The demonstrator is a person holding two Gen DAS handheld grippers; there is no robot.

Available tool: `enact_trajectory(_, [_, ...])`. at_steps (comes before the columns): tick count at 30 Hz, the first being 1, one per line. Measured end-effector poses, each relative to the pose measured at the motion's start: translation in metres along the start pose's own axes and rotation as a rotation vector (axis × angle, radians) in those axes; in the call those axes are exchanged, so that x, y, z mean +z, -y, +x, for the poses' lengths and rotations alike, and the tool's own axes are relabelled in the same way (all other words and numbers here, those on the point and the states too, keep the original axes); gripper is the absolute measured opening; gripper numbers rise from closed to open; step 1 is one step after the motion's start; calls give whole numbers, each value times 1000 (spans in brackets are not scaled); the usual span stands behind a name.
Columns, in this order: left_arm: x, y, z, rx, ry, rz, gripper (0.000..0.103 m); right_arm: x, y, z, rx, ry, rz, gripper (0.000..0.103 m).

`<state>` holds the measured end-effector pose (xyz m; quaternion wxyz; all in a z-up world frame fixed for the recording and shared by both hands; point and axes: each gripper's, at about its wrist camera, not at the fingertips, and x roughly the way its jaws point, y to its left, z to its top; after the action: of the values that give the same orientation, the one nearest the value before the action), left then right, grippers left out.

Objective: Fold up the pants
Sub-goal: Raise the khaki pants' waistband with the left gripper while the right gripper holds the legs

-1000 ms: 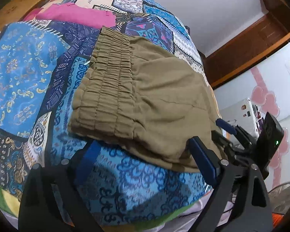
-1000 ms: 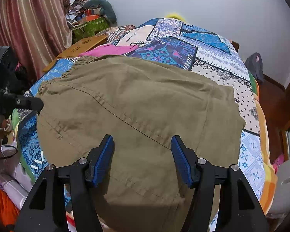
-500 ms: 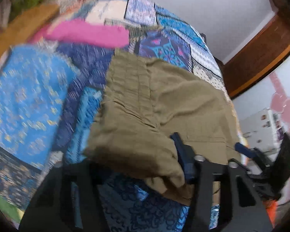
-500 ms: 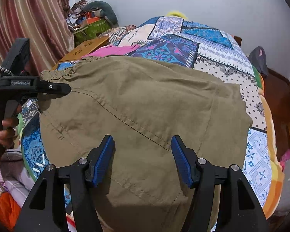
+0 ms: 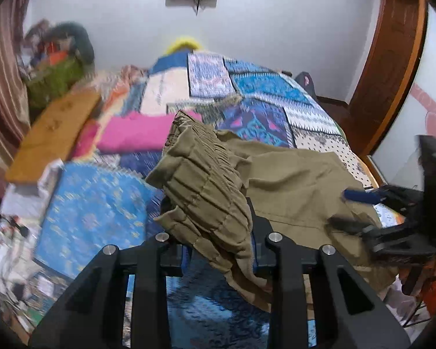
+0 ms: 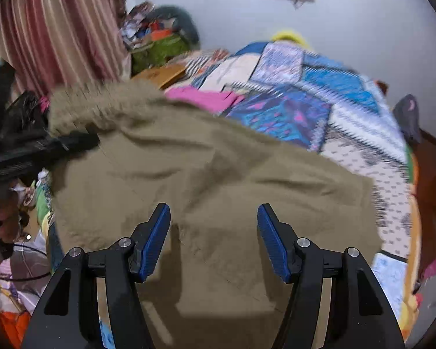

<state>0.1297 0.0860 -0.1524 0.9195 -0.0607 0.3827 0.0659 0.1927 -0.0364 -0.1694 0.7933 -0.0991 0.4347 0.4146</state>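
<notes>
Olive-green pants point(image 5: 290, 186) lie on a patchwork bedspread point(image 5: 264, 87). My left gripper point(image 5: 218, 241) is shut on the elastic waistband point(image 5: 200, 180) and holds it lifted off the bed, the cloth draping over the fingers. In the right wrist view the pants point(image 6: 218, 180) fill the middle. My right gripper point(image 6: 213, 241) is open above the cloth, with nothing between its blue pads point(image 6: 155, 241). It also shows at the right of the left wrist view point(image 5: 363, 203). The left gripper shows at the left edge of the right wrist view point(image 6: 69, 142).
A folded pink garment point(image 5: 136, 131) lies beyond the pants. A wooden board point(image 5: 55, 133) sits at the bed's left side by a striped curtain point(image 6: 58, 29). A clutter pile point(image 6: 160, 37) stands in the far corner. A dark bag point(image 6: 407, 116) sits right of the bed.
My left gripper has closed on the waistband and raised it off the bed, tilting the view upward. The right gripper stays open over the pants.
</notes>
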Motion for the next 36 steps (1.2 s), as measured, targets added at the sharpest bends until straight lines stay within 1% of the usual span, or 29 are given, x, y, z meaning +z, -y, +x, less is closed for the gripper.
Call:
enact_trajectory(3, [2,10,-20,41,51,76,30,1,-17,22,54,-52,-37,57])
enact_trajectory(4, [1,14,-25,54,62,96,29,2,-24,25,56,-58,-59,57])
enact_trajectory(7, [-2,31,-35,104,100,177,29,5,-34,23,52,-51,-107,56])
enact_trajectory(9, [-1,37,-39,109,111,202,29,4,-30,14,60,-37,-95,56])
enact_trajectory(12, [5,43,-40,81,115,197,29,-2,-18,-12,54,18,-51,56])
enact_trajectory(14, [9,49,-42,67,122,199,29,-10,-10,-30,27,55,-23,56])
enact_trajectory(16, [12,56,-44,60,132,214,29,-25,6,-51,-19,82,13,56])
enact_trajectory(20, [14,76,-49,52,152,260,29,-58,37,-80,-101,95,113,56])
enact_trajectory(23, [15,92,-53,39,159,290,29,-84,55,-95,-137,100,199,56])
enact_trajectory(26, [15,105,-53,21,159,310,29,-112,72,-102,-149,91,300,56])
enact_trajectory(29, [16,115,-51,-2,151,317,29,-130,84,-92,-133,58,395,56])
enact_trajectory(32, [18,126,-48,-20,147,337,29,-138,82,-80,-138,27,402,56])
enact_trajectory(36, [17,143,-43,-50,134,379,30,-140,84,-79,-118,31,422,56])
